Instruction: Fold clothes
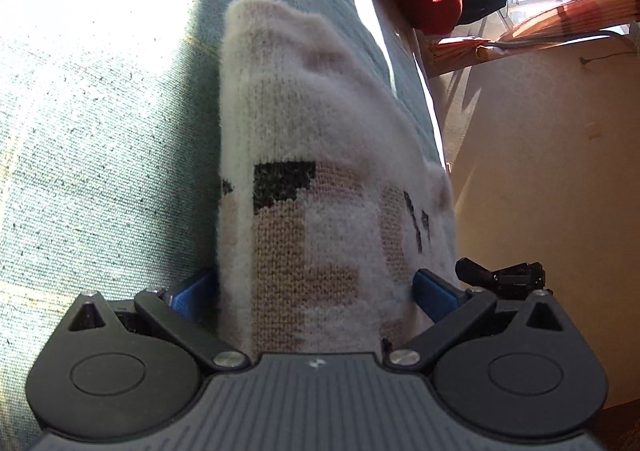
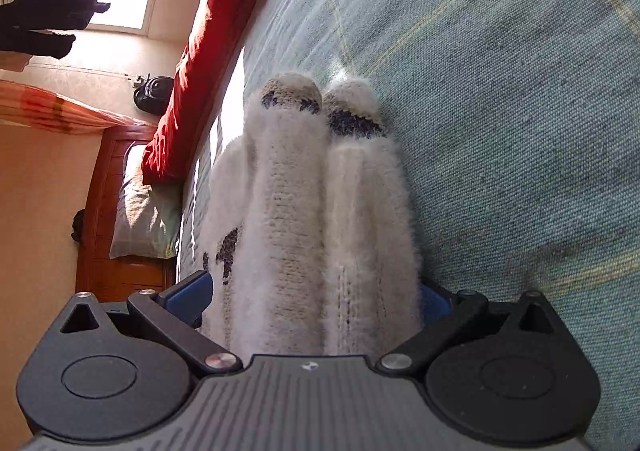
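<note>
Both hand-held grippers' blue pads [image 1: 192, 297] half-hidden behind fuzzy socks [image 2: 320, 219].

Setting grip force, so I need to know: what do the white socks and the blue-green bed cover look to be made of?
The white socks look like fuzzy knit, wool or a plush synthetic: visible stitch rows and a halo of loose fibres, matte. The bed cover looks like coarse woven cotton or linen, matte, with visible grainy weave and faint yellow lines. Both the left gripper and the right gripper clamp sock fabric.
</note>
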`<action>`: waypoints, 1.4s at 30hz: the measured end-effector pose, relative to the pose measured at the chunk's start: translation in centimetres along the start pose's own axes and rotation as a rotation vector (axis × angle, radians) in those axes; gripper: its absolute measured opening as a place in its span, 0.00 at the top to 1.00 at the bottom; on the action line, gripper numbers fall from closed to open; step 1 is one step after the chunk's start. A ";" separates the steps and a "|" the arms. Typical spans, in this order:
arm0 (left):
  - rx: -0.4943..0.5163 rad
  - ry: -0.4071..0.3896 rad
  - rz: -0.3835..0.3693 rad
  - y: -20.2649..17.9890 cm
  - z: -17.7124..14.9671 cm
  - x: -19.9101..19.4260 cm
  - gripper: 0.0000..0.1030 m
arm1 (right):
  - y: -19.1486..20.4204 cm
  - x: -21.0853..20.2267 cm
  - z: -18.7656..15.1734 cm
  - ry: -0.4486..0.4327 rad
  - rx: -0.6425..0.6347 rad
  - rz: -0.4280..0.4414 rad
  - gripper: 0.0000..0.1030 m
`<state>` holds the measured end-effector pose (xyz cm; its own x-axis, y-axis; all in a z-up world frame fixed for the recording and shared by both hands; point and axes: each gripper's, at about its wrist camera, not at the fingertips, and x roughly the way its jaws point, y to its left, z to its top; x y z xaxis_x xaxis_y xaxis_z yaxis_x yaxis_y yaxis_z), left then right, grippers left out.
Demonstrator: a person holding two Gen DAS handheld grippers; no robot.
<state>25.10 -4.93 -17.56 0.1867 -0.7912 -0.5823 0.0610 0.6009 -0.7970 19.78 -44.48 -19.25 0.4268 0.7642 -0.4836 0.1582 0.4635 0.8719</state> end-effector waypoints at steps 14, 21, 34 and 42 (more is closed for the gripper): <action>-0.010 0.023 -0.085 0.6 1.3 1.2 0.02 | -0.7 0.2 0.8 0.008 0.015 0.051 0.03; -0.023 0.027 -0.090 1.0 0.8 1.0 0.04 | -1.7 -0.6 0.0 -0.013 -0.011 0.029 0.23; 0.018 0.010 0.044 -2.0 0.9 -0.5 0.16 | 1.8 -1.6 -1.4 -0.073 -0.083 -0.075 0.32; 0.067 -0.037 0.055 -3.4 0.9 -4.1 0.19 | 6.3 -2.0 -2.7 -0.075 -0.171 -0.096 0.32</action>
<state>24.96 -3.58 -12.31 0.2271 -0.7532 -0.6173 0.1152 0.6502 -0.7510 17.55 -41.93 -13.01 0.4835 0.6802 -0.5510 0.0504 0.6067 0.7933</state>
